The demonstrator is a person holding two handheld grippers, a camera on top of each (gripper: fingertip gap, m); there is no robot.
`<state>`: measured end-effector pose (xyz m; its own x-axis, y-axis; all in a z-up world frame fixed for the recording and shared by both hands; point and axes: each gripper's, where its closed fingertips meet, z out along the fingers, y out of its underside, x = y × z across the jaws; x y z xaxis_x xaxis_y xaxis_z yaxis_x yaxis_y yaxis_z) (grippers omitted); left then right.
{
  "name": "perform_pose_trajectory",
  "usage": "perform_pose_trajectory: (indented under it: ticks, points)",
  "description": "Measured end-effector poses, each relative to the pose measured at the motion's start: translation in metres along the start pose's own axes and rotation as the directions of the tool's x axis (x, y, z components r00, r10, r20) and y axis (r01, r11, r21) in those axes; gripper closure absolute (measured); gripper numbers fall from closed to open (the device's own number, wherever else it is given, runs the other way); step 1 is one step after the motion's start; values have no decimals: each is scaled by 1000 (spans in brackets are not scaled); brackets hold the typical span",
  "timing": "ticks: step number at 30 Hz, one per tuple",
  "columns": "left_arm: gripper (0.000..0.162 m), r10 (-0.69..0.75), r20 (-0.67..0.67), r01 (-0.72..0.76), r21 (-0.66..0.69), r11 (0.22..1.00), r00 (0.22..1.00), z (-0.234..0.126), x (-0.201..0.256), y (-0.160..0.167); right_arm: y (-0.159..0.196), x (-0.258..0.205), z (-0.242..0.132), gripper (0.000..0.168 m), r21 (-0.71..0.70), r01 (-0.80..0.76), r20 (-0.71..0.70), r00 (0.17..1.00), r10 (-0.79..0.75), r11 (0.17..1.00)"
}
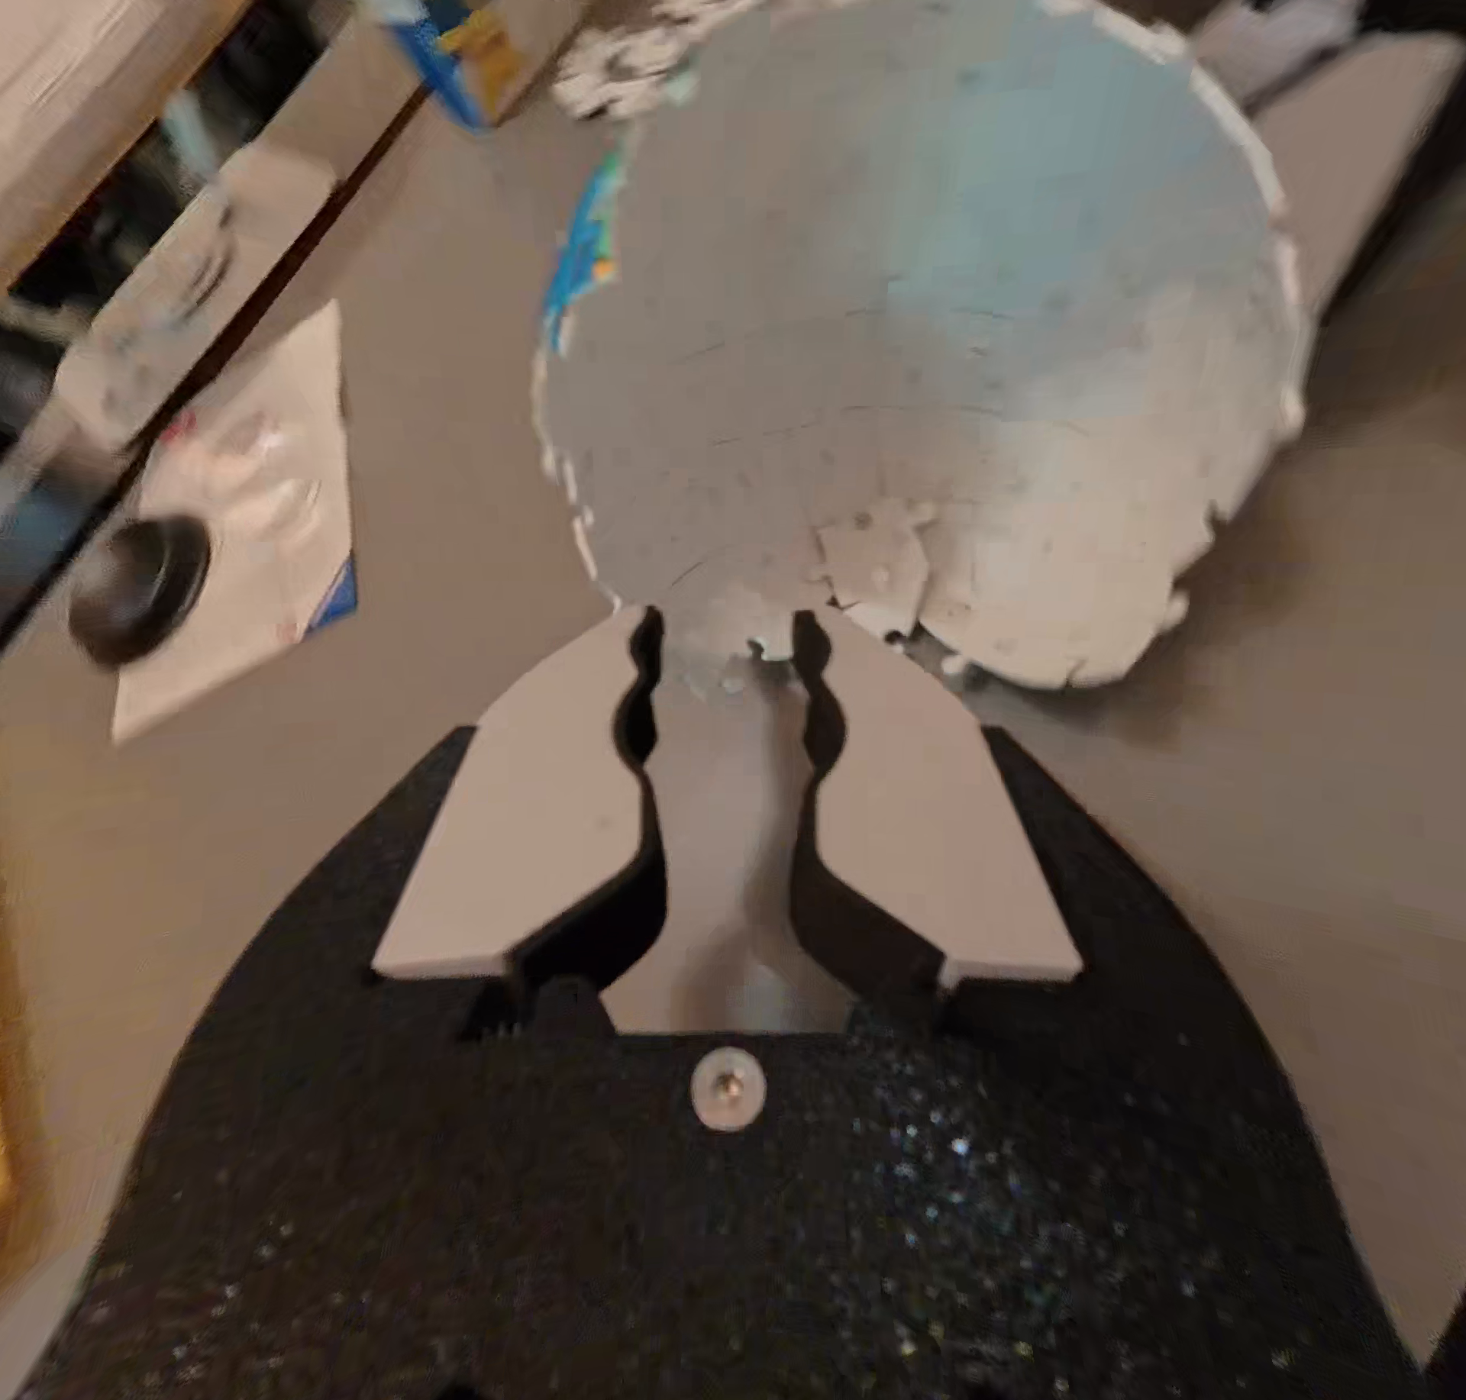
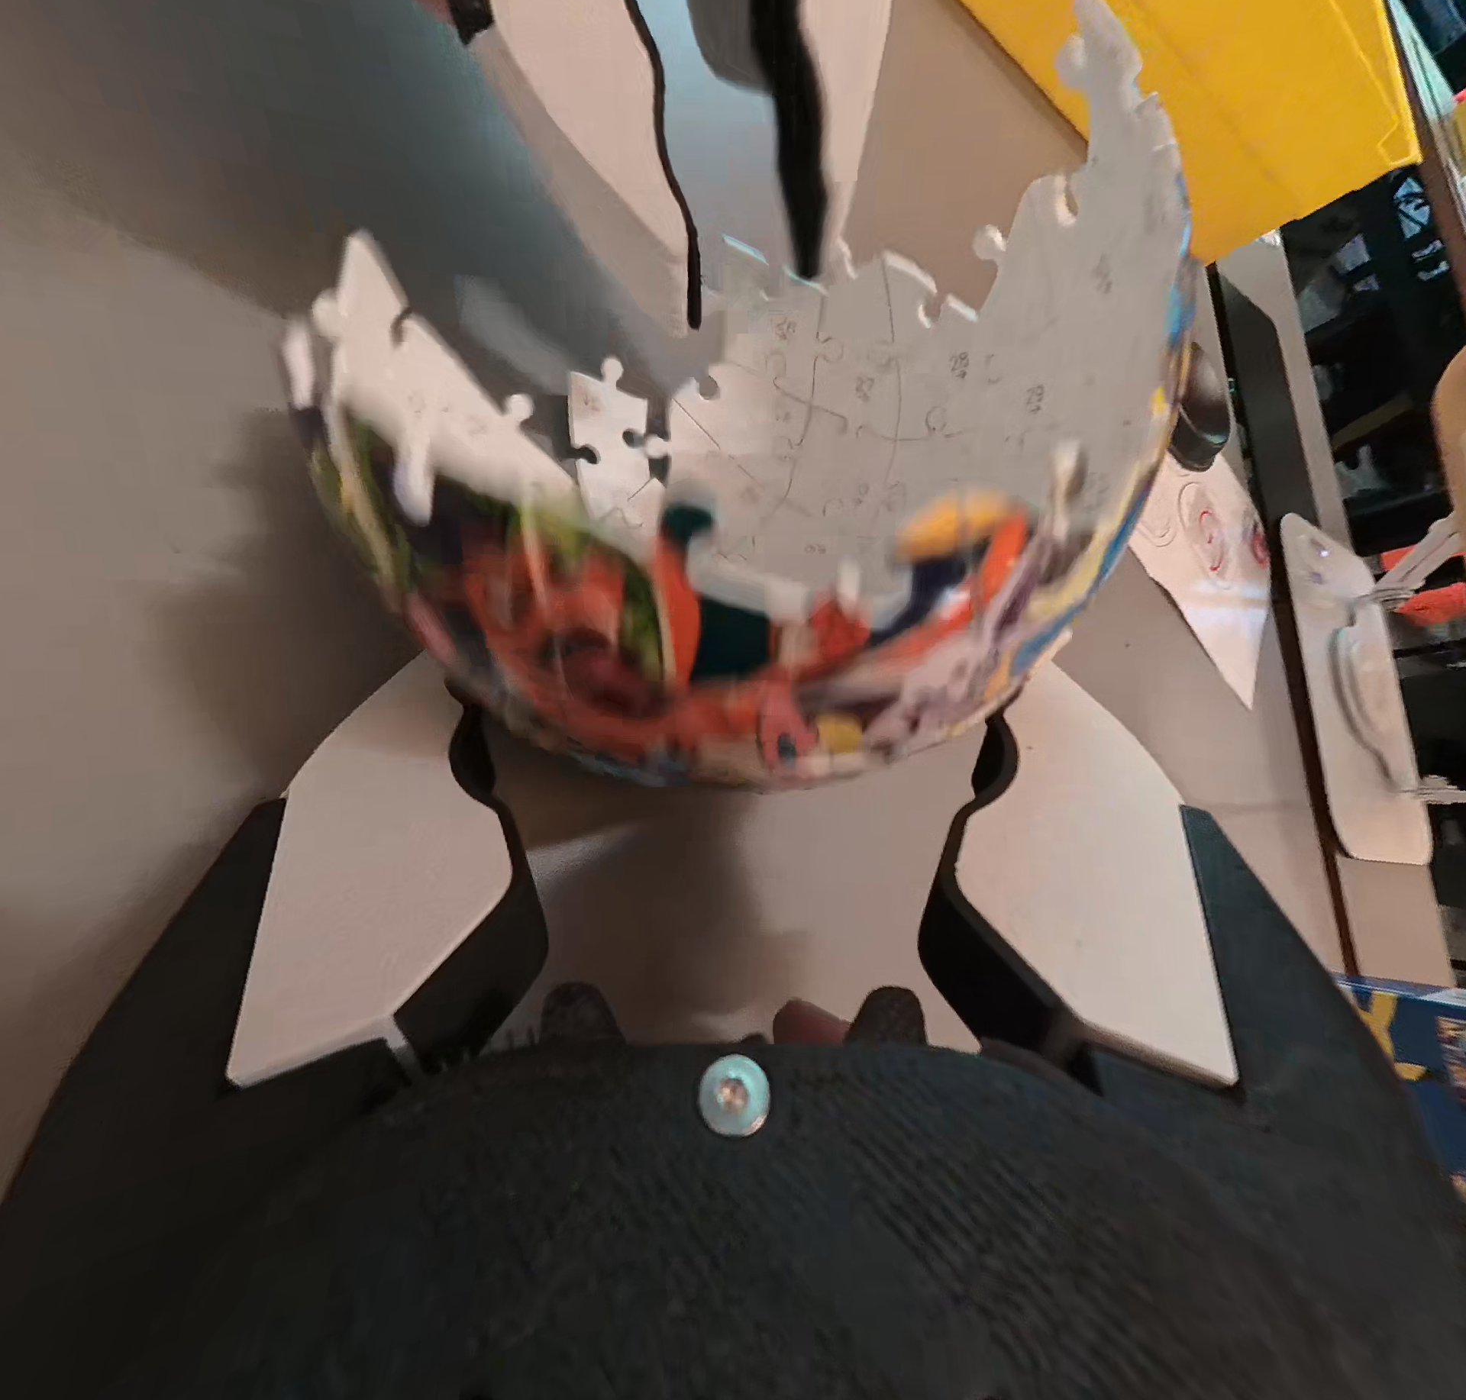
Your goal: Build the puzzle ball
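The puzzle ball (image 2: 857,426) is a half-built open shell, printed in bright colours outside (image 2: 635,632) and white inside. In the left wrist view its white inside (image 1: 912,315) faces me, blurred. My left gripper (image 1: 730,636) is nearly shut, with the shell's lower rim between its fingertips. It also shows at the top of the right wrist view (image 2: 750,295), holding the far rim. My right gripper (image 2: 734,735) is open, and the shell's coloured underside lies between its fingertips. I cannot tell whether they touch it.
A blue and yellow box (image 1: 468,53) and a heap of loose white pieces (image 1: 627,61) lie at the back of the grey table (image 1: 436,267). A black round stand (image 1: 139,593) rests on a white sheet (image 1: 262,442). A yellow bin (image 2: 1190,77) stands far right.
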<state>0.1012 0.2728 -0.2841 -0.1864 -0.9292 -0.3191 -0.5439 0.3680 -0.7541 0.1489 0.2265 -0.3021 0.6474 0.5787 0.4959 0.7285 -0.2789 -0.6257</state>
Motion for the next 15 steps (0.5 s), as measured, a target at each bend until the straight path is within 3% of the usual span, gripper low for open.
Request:
perform_pose_trajectory:
  ticks: [2,4,7,12,15]
  points:
    - [106,-143,93,142,12,990,985,-3,-9,5,-2,0,0,49,-7,21,-8,1000,-21,1000]
    - [84,-285,84,284,29,958,955,-3,-7,6,-4,0,0,48,-12,40,-17,999,-40,999]
    - [71,-432,104,438,-41,898,896,-4,-10,24,-6,-1,1,50,-22,60,-24,998,-61,998]
    - [70,-619,91,625,-123,771,780,7,-18,38,-10,-1,3,49,2,66,-33,997,-66,998]
    - [67,-565,127,579,-185,794,816,18,-16,39,-14,-2,5,49,5,90,-48,995,-89,996]
